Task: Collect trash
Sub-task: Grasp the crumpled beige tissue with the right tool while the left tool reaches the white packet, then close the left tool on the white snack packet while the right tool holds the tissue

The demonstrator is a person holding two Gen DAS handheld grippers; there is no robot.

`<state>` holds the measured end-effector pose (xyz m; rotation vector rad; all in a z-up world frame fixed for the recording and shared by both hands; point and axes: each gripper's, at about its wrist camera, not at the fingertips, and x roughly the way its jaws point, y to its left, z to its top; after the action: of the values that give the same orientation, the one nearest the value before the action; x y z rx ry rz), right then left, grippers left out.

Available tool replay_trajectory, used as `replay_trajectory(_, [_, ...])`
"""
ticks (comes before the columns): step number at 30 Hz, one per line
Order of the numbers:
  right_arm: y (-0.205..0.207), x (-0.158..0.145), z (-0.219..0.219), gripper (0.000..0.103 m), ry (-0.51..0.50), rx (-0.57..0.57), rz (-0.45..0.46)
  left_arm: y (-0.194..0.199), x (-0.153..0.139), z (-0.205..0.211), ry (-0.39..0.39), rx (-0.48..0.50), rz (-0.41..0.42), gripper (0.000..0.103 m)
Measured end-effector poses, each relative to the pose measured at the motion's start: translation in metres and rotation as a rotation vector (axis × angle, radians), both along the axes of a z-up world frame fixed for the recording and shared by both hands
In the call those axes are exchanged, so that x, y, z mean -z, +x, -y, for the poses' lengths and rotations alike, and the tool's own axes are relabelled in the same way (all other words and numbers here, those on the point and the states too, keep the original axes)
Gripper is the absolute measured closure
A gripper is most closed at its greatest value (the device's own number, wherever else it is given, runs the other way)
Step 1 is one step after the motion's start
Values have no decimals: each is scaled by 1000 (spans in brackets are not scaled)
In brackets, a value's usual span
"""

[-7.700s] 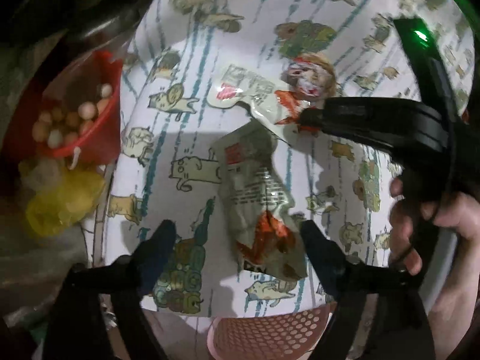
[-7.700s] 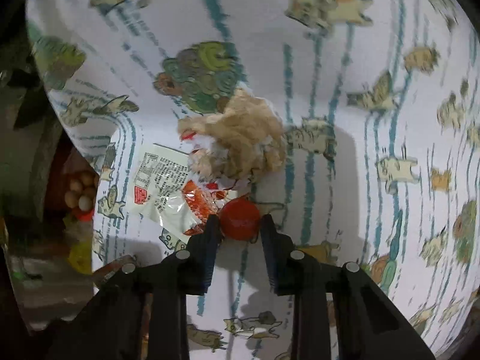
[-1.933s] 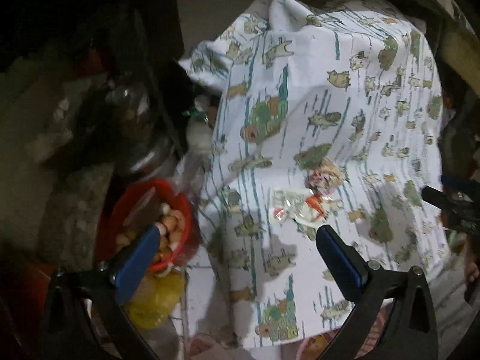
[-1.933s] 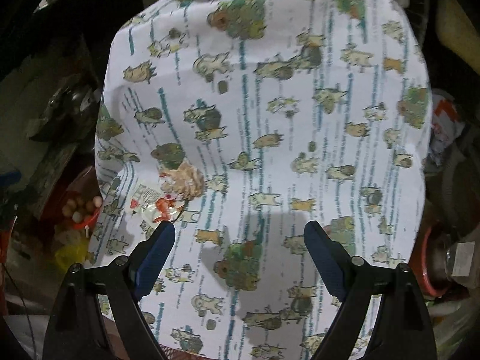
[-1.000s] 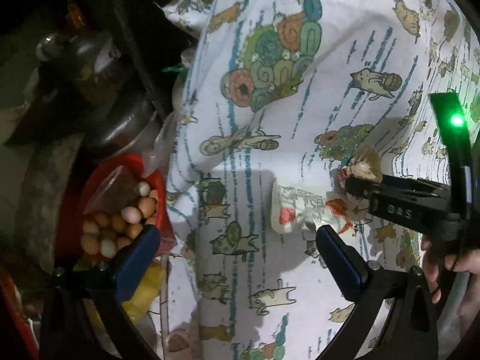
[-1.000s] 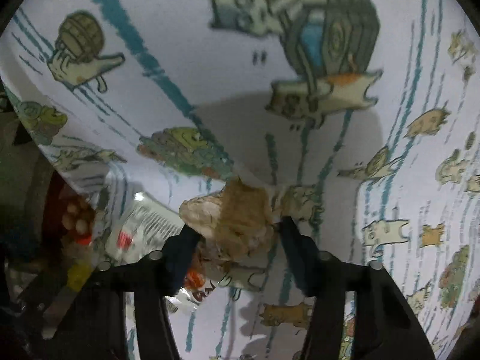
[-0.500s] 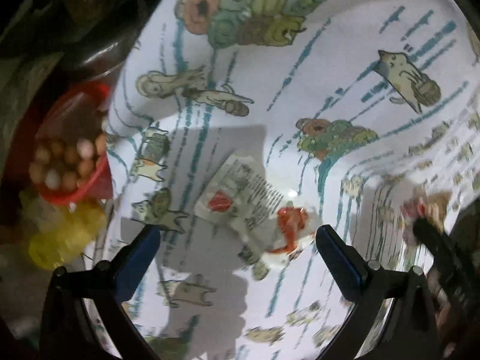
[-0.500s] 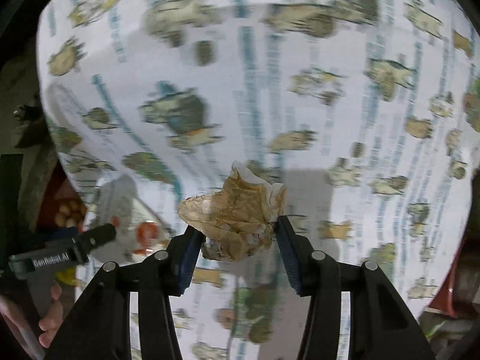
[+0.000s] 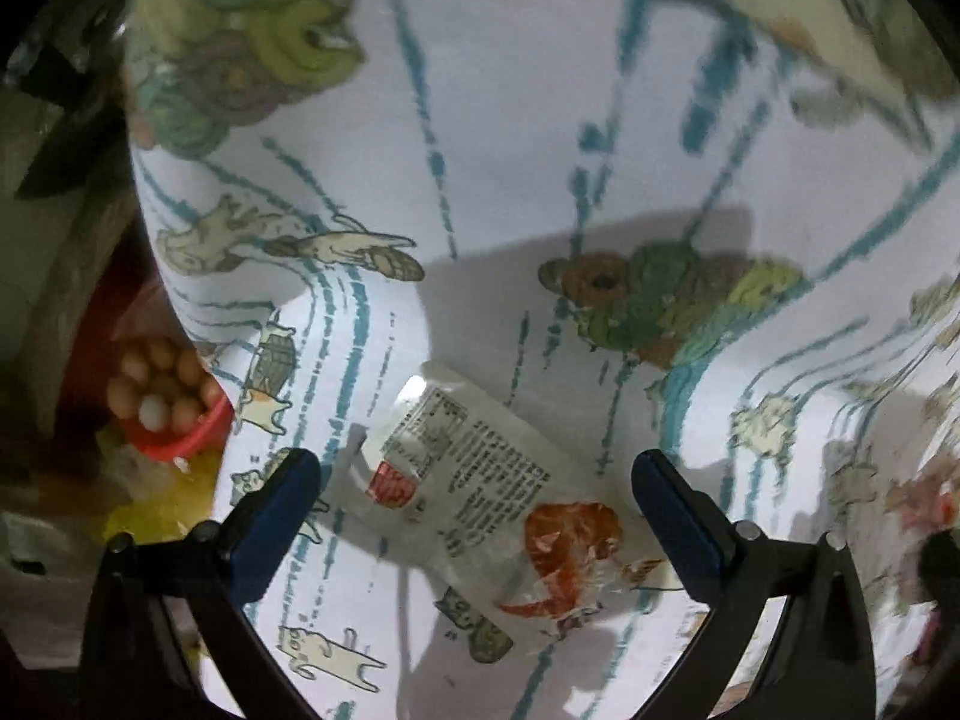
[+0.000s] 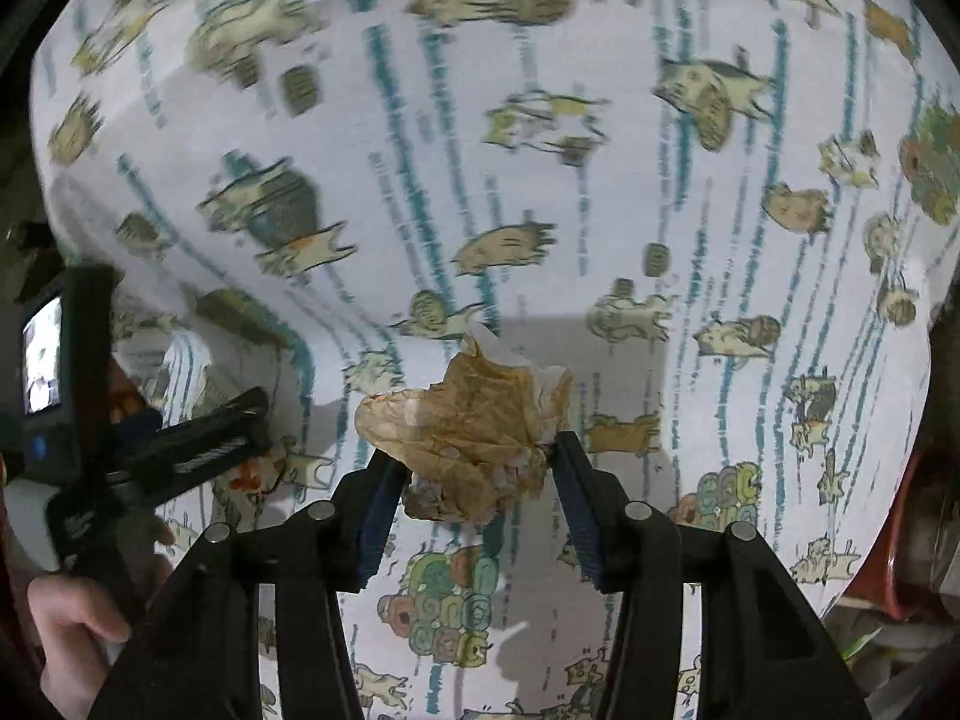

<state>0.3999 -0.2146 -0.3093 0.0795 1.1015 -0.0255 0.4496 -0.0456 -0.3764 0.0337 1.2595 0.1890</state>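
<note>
A crumpled brown-stained paper napkin [image 10: 474, 438] sits pinched between the blue-padded fingers of the right gripper [image 10: 474, 474], held just above a tablecloth [image 10: 540, 150] printed with cartoon cats, snails and teal streaks. To its left, a clear plastic food wrapper [image 9: 480, 492] with black printed text and a red-orange smear lies flat on the same cloth. The left gripper [image 9: 474, 504] hovers low over it, its fingers spread wide with one pad on either side of the wrapper and neither visibly touching it. In the right wrist view the same gripper shows at the left edge, held in the person's left hand [image 10: 84, 630]. Past the cloth's left edge, a red bowl of eggs [image 9: 168, 402] sits lower down, with something yellow [image 9: 156, 510] beside it.
</note>
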Motion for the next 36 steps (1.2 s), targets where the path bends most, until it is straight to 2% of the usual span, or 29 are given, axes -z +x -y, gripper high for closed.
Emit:
replay_trajectory(3, [0, -2, -11, 50, -50, -28, 17, -10, 4, 15, 113, 56, -36, 0])
replay_trajectory(5, [0, 2, -17, 50, -83, -64, 4, -21, 5, 21, 140, 98, -46, 0])
replay_trajectory(7, [0, 4, -21, 50, -87, -63, 5, -29, 7, 16, 131, 85, -54, 0])
replay_trajectory(12, [-5, 7, -19, 50, -27, -26, 4, -34, 10, -11, -47, 60, -103, 0])
replay_trajectory(14, [-7, 5, -16, 50, -32, -17, 7, -36, 7, -17, -147, 70, -94, 0])
replay_trajectory(17, [-13, 5, -22, 50, -48, -12, 9, -35, 8, -19, -239, 108, -121, 0])
replay_trajectory(21, [-10, 17, -28, 50, -41, 4, -14, -32, 3, 0, -236, 172, -97, 0])
replay_trajectory(24, [-9, 19, -27, 50, -23, 12, -18, -27, 11, 14, -301, 158, -146, 0])
replay_trajectory(26, [-8, 18, -26, 50, -49, 14, -11, -26, 11, 23, -263, 146, -122, 0])
replay_trajectory(29, [-7, 18, -26, 50, -86, 9, -2, -26, 16, 36, -146, 156, -113, 0])
replay_trajectory(30, [-7, 17, -25, 50, -92, 8, 0, -27, 16, 37, -129, 150, -102, 0])
replay_trajectory(36, [-10, 12, -17, 50, -102, 9, 5, -33, 18, 25, -136, 72, -151, 0])
